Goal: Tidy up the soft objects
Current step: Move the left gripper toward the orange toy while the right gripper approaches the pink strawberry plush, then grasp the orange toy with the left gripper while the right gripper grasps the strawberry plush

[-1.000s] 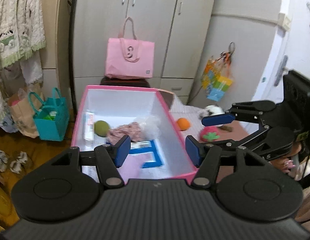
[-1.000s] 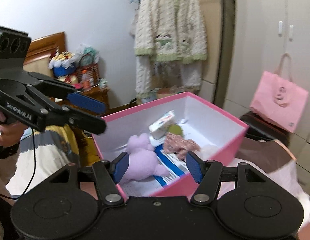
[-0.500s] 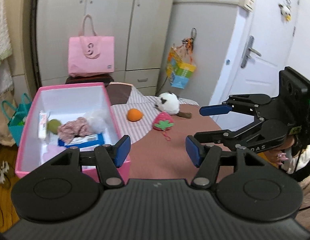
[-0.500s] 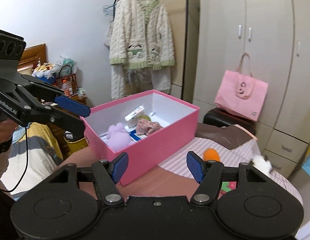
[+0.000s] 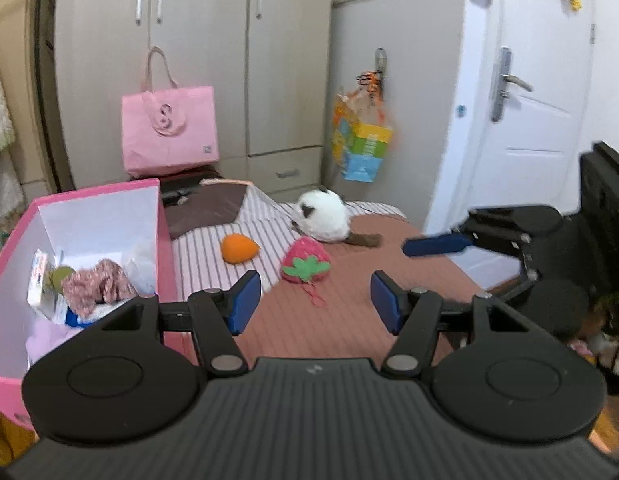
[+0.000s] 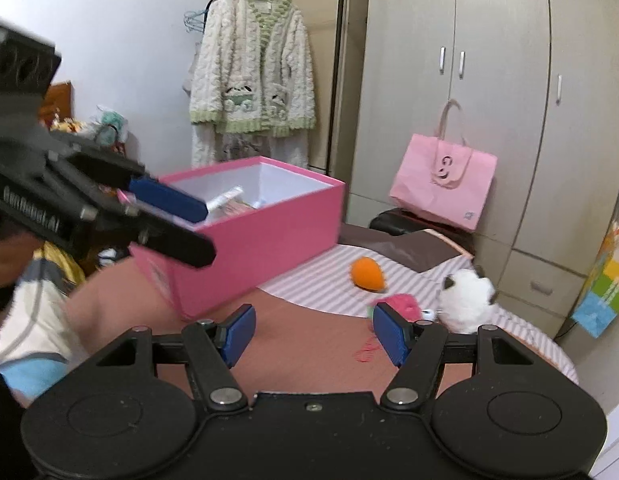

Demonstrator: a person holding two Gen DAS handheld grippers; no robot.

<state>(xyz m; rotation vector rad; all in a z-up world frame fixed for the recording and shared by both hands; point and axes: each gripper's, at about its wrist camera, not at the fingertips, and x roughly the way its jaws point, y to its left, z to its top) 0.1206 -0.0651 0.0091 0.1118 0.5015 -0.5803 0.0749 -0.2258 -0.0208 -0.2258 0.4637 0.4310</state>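
Observation:
A pink box stands at the left of the bed and holds a floral cloth, a green ball and a lilac plush. On the bed lie an orange plush, a strawberry plush and a white plush. My left gripper is open and empty, short of the strawberry. My right gripper is open and empty; the strawberry shows just past its right finger. The box, orange plush and white plush also show in the right wrist view.
A pink tote bag stands on a dark stool against the grey wardrobe. A white door is at the right. A colourful bag hangs on the wall. A cardigan hangs left of the wardrobe.
Both grippers have swung right, away from the box and toward the toys on the bed. Both stay open and empty.

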